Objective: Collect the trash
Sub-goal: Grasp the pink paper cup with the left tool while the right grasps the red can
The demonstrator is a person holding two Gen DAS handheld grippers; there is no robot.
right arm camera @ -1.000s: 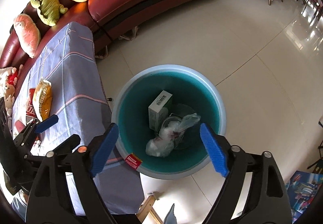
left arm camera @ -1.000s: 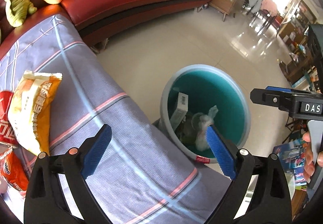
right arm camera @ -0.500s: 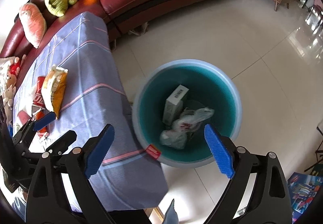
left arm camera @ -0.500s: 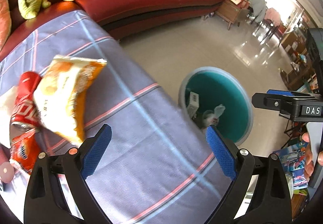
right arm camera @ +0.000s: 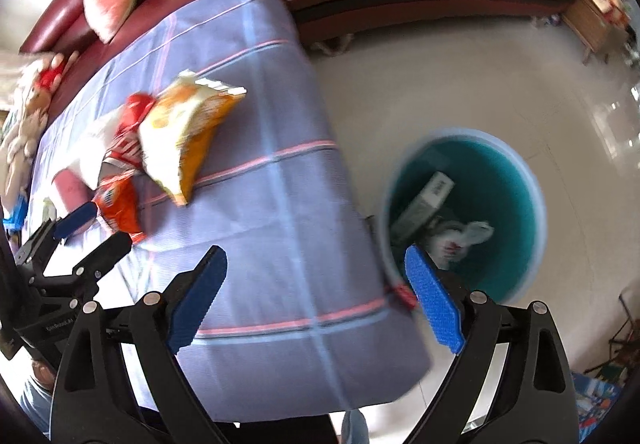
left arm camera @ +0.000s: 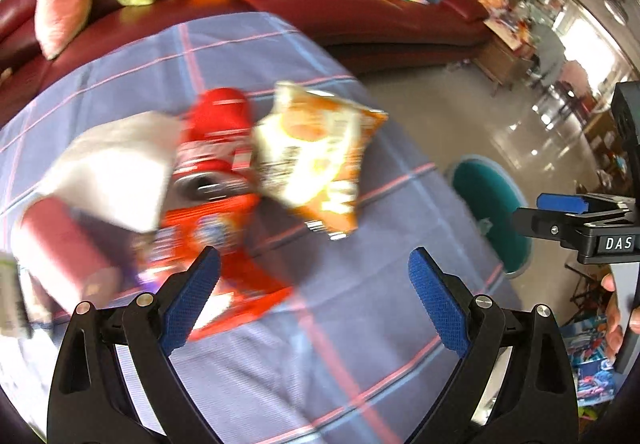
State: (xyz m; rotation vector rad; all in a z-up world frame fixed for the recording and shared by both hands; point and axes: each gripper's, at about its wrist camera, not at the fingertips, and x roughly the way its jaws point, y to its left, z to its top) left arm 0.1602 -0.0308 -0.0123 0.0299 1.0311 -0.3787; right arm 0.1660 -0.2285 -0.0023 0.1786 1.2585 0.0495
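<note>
On cloth: crumpled orange-yellow snack bag (left arm camera: 316, 160); both tongs (left arm camera: 312, 304) (right arm camera: 316, 298) wide apart, holding nothing.

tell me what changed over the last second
Both tongs swung away from the bin toward the table: the left tongs now face the chip bag, red can and orange wrapper. Both remain open and empty. The trash on the table and in the bin hasn't moved.
</note>
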